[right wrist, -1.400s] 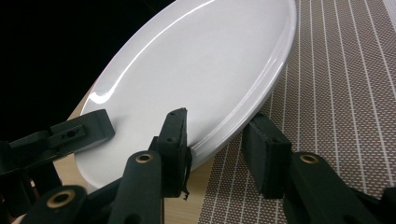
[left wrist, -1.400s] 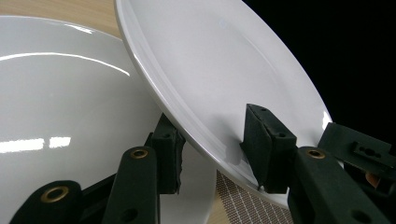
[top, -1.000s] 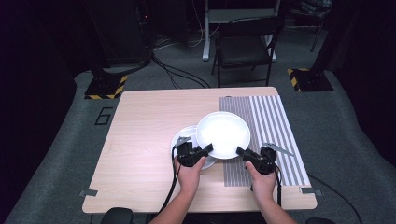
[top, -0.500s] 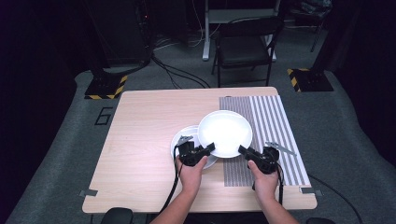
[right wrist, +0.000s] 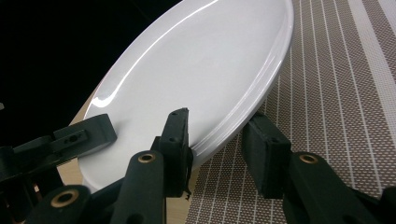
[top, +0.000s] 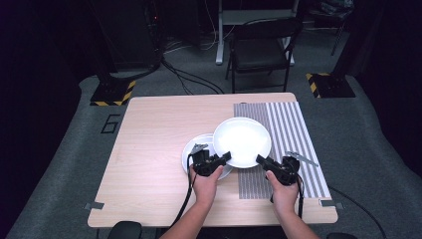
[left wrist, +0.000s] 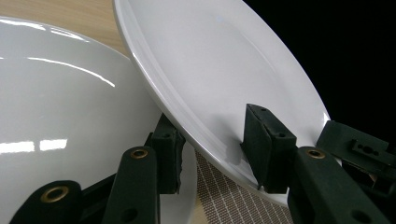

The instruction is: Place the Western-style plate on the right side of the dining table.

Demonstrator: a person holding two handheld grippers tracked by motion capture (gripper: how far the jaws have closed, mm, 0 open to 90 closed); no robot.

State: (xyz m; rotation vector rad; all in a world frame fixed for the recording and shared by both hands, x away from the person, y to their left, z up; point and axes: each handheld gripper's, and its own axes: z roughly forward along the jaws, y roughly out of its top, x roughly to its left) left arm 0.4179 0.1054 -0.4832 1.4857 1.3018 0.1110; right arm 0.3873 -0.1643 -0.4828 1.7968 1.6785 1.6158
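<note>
We see the left gripper (top: 222,158) clamped on the near-left rim of a large round glossy white plate (top: 243,141), one jaw above the rim and one beneath. The right gripper (top: 263,161) pinches the near-right rim likewise. The plate is held tilted above the right-centre of the light wooden table (top: 149,149), overlapping a smaller white plate (top: 195,149) and a brown-and-white striped woven placemat (top: 293,129).
</note>
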